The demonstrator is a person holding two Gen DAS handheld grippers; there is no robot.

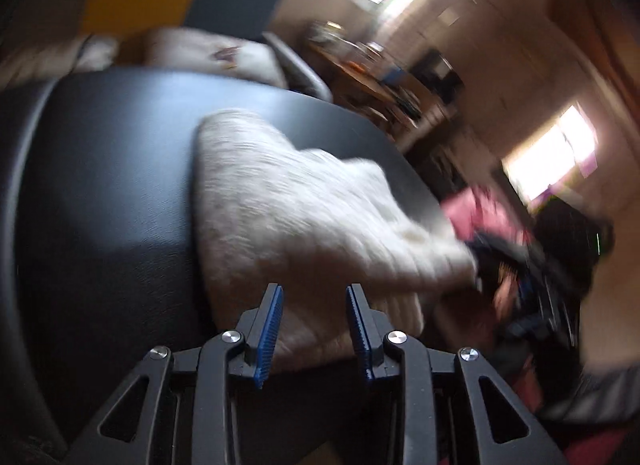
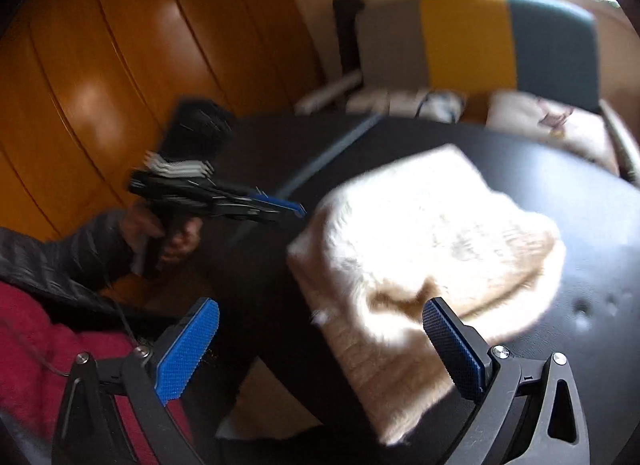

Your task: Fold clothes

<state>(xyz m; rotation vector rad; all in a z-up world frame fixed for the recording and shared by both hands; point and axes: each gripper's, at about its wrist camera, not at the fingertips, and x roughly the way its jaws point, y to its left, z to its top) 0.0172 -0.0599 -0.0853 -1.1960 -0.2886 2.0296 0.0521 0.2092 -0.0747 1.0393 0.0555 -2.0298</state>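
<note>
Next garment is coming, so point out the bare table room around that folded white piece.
Bare black table lies left of the folded white garment in the left wrist view, out to the rim. In the right wrist view a bare strip runs past its far right side. The near edge is crowded: the garment overhangs it by both open grippers.

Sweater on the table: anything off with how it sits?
The folded sweater sits skewed to the table edge, and its near corner hangs past that edge in the right wrist view. Both tools, left and right, are open and hold nothing. Frames are blurred; no damage or spill visible.
</note>
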